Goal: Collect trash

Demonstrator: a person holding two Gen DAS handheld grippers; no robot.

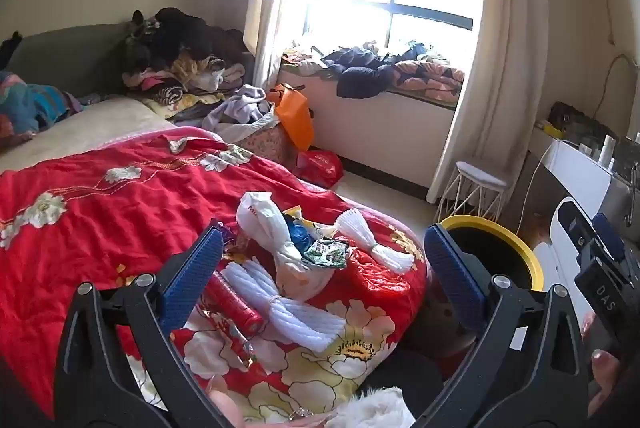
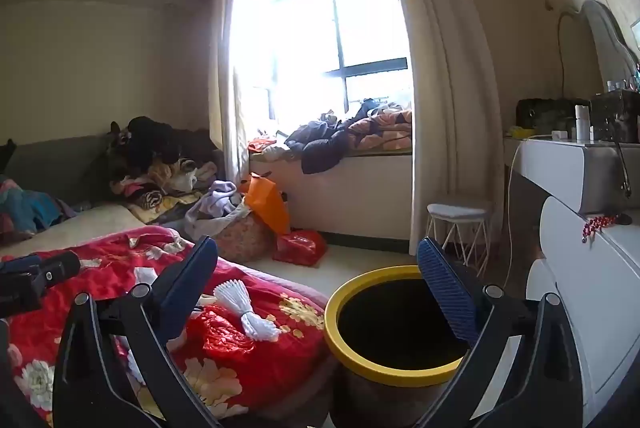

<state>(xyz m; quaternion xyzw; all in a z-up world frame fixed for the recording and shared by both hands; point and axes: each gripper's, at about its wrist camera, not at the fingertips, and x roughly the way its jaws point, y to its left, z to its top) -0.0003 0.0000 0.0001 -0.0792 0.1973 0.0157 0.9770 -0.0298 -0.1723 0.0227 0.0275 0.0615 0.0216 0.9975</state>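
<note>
Trash sits in a loose heap on the red quilt [image 1: 100, 212] at the bed's foot corner, w/ the bin [image 2: 394, 328] on the floor just beside that corner. In the left wrist view the heap holds: white plastic bag [image 1: 266, 224], knotted, w/ a blue scrap [image 1: 300, 237] touching its right side; green-printed wrapper [image 1: 326, 254] just right of the knot; two white pleated foam nets, one [image 1: 374, 246] at the heap's right edge, the other [image 1: 288, 308] nearer the camera; red tube [image 1: 236, 302] lying tilted beside the near net, touching it or nearly; red plastic film [image 1: 380, 278] crumpled under the right net.

Bin is dark inside w/ a yellow rim, upright, mouth open. What's in it can't be told, too dark.

Left gripper [image 1: 324, 268] hangs over the heap, angled down, jaws spread to full width, blue pads clear of everything, nothing held. The bag and wrapper lie betw. the fingers in view, but apart from them.

Right gripper [image 2: 318, 292] points roughly level over the bin's rim and the bed corner, jaws likewise fully spread, empty. Its right pad [image 2: 448, 292] shows in front of the bin mouth; contact can't be told.

Bkgd: window [image 2: 340, 40] w/ curtains, clothes piled on the sill and the far bed, orange bag [image 2: 268, 204] and white stool [image 2: 458, 224] on the floor.
</note>
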